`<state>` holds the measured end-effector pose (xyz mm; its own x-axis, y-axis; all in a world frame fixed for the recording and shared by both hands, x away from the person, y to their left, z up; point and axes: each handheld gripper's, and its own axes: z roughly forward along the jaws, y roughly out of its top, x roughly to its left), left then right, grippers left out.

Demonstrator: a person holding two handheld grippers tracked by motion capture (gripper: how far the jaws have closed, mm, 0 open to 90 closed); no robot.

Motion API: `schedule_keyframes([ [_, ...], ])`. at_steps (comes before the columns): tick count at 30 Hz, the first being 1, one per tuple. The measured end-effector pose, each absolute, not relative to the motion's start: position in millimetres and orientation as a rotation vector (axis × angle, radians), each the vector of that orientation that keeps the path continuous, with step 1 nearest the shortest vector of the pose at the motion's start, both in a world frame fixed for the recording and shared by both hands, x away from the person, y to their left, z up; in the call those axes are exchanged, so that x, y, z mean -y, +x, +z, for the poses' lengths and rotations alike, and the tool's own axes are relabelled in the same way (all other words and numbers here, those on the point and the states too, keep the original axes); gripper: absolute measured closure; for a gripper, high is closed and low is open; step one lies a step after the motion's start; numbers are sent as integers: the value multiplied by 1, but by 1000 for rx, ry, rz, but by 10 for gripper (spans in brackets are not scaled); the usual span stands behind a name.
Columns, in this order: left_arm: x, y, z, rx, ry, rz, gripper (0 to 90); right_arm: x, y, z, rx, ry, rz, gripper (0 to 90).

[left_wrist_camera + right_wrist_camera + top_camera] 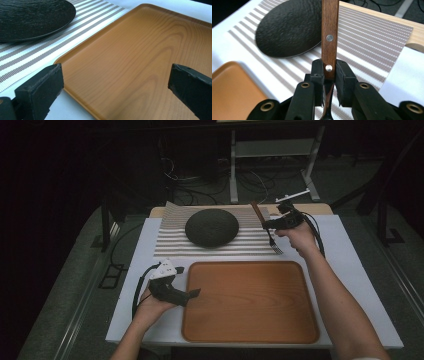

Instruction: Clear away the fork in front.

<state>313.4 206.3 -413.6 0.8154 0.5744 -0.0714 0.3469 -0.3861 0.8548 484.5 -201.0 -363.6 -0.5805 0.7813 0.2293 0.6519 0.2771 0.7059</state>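
My right gripper point(272, 224) is shut on a fork point(266, 229) with a brown wooden handle and holds it in the air over the right part of the striped placemat point(170, 237). The tines point down toward me, the handle up and away. In the right gripper view the black pads point(318, 72) clamp the handle point(329, 30) near its lower rivet. A dark round plate point(211, 226) lies on the placemat, left of the fork. My left gripper point(194, 293) rests open at the left edge of the wooden tray point(250, 327), with nothing between its wide-apart jaws.
A white cloth point(355, 270) covers the table. Bare tray wood point(140, 62) lies ahead of the left gripper, with the plate point(30, 17) beyond it. Past the table's far edge are a metal stand point(272, 150) and cables on the floor.
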Motion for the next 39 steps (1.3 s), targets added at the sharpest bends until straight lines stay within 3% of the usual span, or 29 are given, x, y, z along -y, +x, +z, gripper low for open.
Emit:
schedule_keyframes([
  [16,-204,314,-414,-694,2012,302,0,234,419,-362,-2329,1265,1414,766],
  [27,-203,312,-410,-695,1994,307,0,227,372,-361,-2358,1138,1478,766],
  [39,-201,311,-411,-678,2006,307,0,230,324,-389,-2415,1116,1522,766],
])
